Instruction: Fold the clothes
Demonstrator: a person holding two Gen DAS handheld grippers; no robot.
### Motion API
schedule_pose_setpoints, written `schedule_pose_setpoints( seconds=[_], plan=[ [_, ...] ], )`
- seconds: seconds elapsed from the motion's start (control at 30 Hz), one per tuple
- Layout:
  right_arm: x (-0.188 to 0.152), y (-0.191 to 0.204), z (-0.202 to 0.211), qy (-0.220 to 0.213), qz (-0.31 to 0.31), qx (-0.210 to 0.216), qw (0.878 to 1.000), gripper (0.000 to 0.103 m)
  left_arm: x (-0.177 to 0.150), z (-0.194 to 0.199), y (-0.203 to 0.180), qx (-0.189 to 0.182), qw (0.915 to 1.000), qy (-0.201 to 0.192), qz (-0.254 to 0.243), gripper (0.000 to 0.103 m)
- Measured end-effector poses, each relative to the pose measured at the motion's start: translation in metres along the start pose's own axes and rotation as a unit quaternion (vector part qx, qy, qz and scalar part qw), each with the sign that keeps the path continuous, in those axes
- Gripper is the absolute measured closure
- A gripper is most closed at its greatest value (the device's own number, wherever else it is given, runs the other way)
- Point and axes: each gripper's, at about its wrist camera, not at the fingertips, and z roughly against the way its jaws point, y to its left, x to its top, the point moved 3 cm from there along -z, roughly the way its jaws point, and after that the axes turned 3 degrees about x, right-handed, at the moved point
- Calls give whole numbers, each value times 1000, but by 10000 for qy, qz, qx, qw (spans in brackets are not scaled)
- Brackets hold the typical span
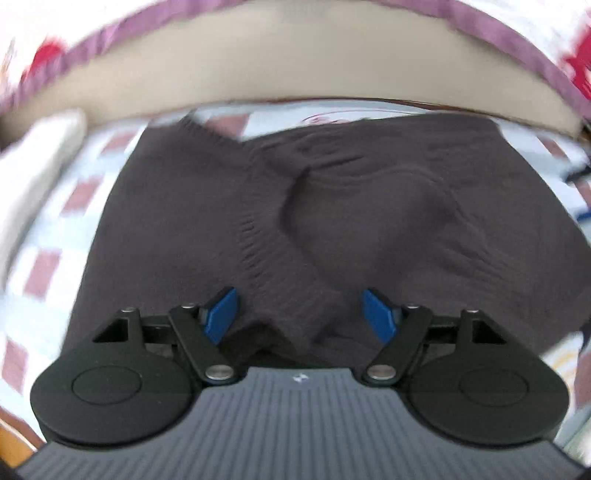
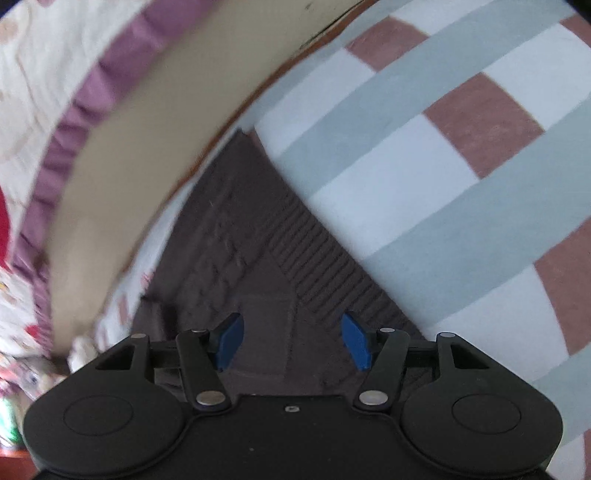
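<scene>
With both our left gripper (image 1: 299, 314) and right gripper (image 2: 291, 341) spread wide over the part-folded dark sweater (image 1: 295, 206), we judge a fold in hand, calling for pinching an edge.

Soft, even daylight fills both views, with no glare and only weak shadows. Far beyond the tongs (image 1: 299, 314) the edges bend strongly and smear with motion blur. The dark sweater (image 1: 332, 206) near them stays fairly sharp.

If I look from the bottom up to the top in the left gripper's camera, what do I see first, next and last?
Left gripper → dark knitted sweater → checked cloth → beige band → purple trim.
</scene>
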Motion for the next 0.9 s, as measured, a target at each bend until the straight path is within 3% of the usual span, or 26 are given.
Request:
schedule_pose_setpoints(
  seconds=[0.13,0.23,0.33,0.4,0.5,0.57,0.6,0.67,0.73,0.77,0.87,0.9],
  plan=[
    [9,7,-13,-80,543,-586,9968,39,0,6,-33,-575,9971,-16,-500,28],
    [20,-3,-14,-147,550,-717,9958,39,8,5,-56,-969,9911,-75,-913,28],
    [21,-18,-11,-39,545,-273,9981,37,18,12,-71,-1193,9836,-297,-1322,28],
    [21,-24,-11,93,558,100,9983,37,23,9,-73,-1074,9835,-276,-1430,28],
    [19,-31,-27,664,63,915,9936,50,30,-3,-64,-1164,9875,92,-1057,28],
    [14,-16,-39,933,441,830,9912,71,35,-13,-55,-1423,9874,504,-479,28],
    [11,-4,-41,873,755,739,9906,86,37,-13,-49,-1392,9882,556,-329,28],
    [5,19,-42,711,1381,569,9862,88,37,-1,-30,-1084,9932,325,-257,32],
    [-4,45,-30,526,1618,1052,9798,88,38,11,-11,-774,9968,94,-185,31],
    [-11,62,-20,454,1661,1502,9735,88,38,17,-2,-619,9980,-21,-149,30],
    [-46,131,-3,452,2128,2440,9451,88,40,36,27,-152,9992,-368,-40,27],
    [-66,158,-6,569,2413,2524,9353,88,38,39,41,49,9992,-389,106,26]
  ],
)
